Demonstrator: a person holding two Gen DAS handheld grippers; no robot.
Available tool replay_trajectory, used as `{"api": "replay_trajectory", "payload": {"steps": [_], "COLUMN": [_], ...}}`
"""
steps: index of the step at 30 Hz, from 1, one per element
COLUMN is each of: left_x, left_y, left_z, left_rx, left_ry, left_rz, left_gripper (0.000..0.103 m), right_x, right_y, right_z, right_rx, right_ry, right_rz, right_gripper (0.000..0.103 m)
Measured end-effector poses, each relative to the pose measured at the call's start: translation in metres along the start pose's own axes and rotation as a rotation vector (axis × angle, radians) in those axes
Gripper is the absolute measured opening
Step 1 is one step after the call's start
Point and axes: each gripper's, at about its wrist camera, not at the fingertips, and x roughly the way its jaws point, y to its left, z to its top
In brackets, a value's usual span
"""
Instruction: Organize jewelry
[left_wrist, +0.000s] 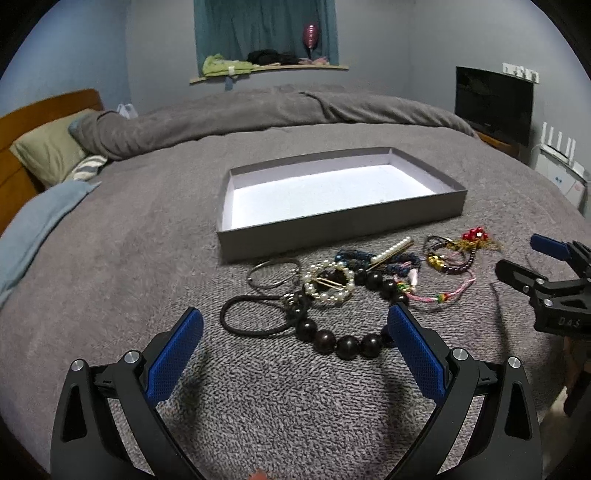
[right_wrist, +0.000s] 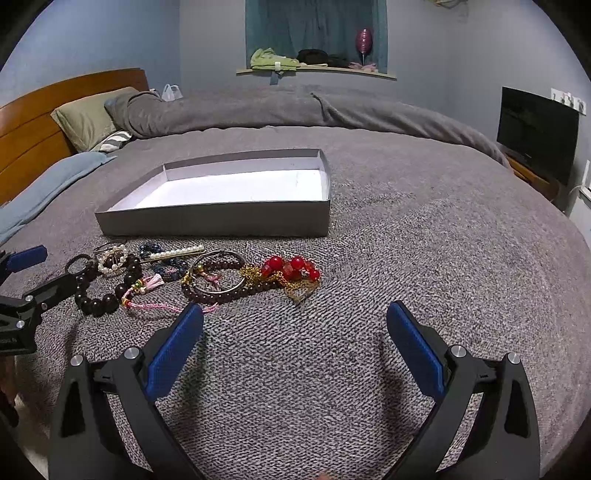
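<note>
A shallow grey box (left_wrist: 343, 225) with a white inside lies empty on the grey bedspread; it also shows in the right wrist view (right_wrist: 221, 221). A pile of jewelry lies in front of it: a dark bead bracelet (left_wrist: 332, 339), a pearl ring brooch (left_wrist: 328, 286), a black hair tie (left_wrist: 247, 317), a pearl hair pin (left_wrist: 391, 251), a pink cord (left_wrist: 439, 295) and red beads with gold chain (right_wrist: 291, 269). My left gripper (left_wrist: 295, 325) is open, just in front of the dark beads. My right gripper (right_wrist: 295, 317) is open, in front of the red beads.
The bed (right_wrist: 406, 240) has a rolled grey duvet (left_wrist: 258, 110) at the back, pillows (left_wrist: 48, 147) and a wooden headboard (left_wrist: 22, 122) at the left. A dark screen (left_wrist: 495, 103) stands on a stand at the right.
</note>
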Motion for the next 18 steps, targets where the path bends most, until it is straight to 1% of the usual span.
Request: {"api": "replay_trajectory", "payload": {"steps": [4,5,7,8,9,10,11,13,16,18], "left_x": [0.003,0.002,-0.002,-0.004,-0.004,-0.005,-0.005,-0.004,-0.002,0.000], "left_y": [0.007,0.008,0.007,0.006,0.005,0.005,0.004,0.004,0.006,0.007], "left_z": [0.001,0.002,0.003,0.003,0.003,0.003,0.004,0.004,0.003,0.003], "left_rx": [-0.020,-0.016,-0.003,0.009,0.014,0.018,0.019,0.018,0.020,0.019], "left_ry": [0.021,0.012,-0.014,-0.026,-0.031,-0.035,-0.036,-0.034,-0.029,-0.026], "left_rz": [-0.056,-0.070,-0.072,-0.072,-0.071,-0.075,-0.079,-0.084,-0.079,-0.078], "left_gripper": [0.097,0.097,0.097,0.097,0.097,0.097,0.097,0.097,0.097,0.097], "right_x": [0.002,0.002,0.004,0.007,0.010,0.013,0.017,0.027,0.038,0.044], "right_y": [-0.005,-0.006,-0.008,-0.008,-0.009,-0.011,-0.012,-0.013,-0.014,-0.014], "right_z": [0.005,0.008,0.014,0.018,0.020,0.023,0.025,0.030,0.034,0.035], "right_rx": [-0.005,-0.012,-0.025,-0.033,-0.037,-0.039,-0.042,-0.046,-0.033,-0.021], "right_ry": [0.000,-0.011,-0.024,-0.020,-0.016,-0.007,0.004,0.028,0.058,0.081], "right_rz": [0.016,0.013,0.005,0.006,0.010,0.013,0.019,0.035,0.059,0.076], "right_gripper": [0.098,0.098,0.097,0.094,0.085,0.079,0.077,0.064,0.054,0.051]}}
